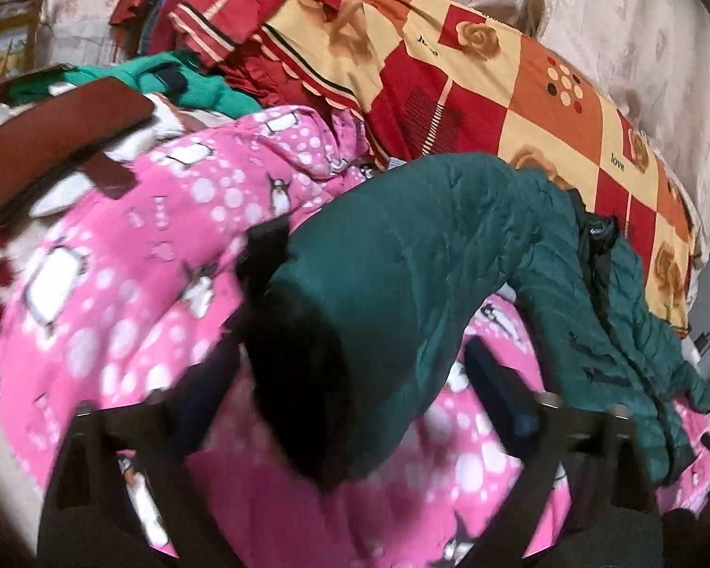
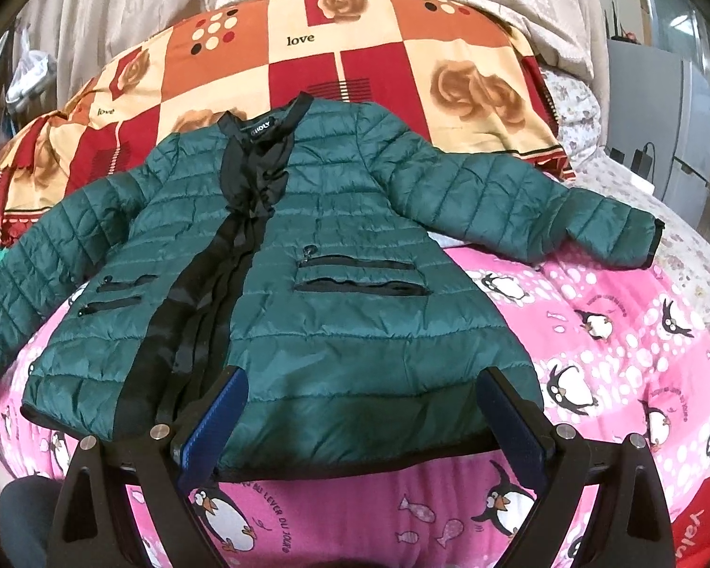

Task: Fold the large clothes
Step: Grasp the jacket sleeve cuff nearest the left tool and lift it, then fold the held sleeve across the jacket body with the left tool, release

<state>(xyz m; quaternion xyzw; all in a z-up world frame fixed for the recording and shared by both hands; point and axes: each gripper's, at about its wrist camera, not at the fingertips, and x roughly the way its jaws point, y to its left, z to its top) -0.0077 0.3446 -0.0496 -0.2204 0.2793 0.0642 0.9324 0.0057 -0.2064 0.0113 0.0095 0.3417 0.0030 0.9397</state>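
Observation:
A dark green quilted jacket point(image 2: 336, 255) with black trim lies front-up and spread out on a pink penguin blanket point(image 2: 615, 331). My right gripper point(image 2: 359, 407) is open, its blue-padded fingers point(image 2: 222, 416) wide apart over the jacket's bottom hem. In the left wrist view the jacket's sleeve point(image 1: 402, 274) with its black cuff point(image 1: 298, 378) lies between the open fingers of my left gripper point(image 1: 345, 378). The view is blurred, and I cannot tell if the fingers touch the sleeve.
A red, orange and cream checked quilt point(image 2: 355, 61) lies bunched behind the jacket. In the left wrist view a pile of green and red clothes point(image 1: 199, 80) and a brown leather wallet-like case point(image 1: 57, 142) sit at the upper left. A grey cabinet point(image 2: 658, 132) stands at the right.

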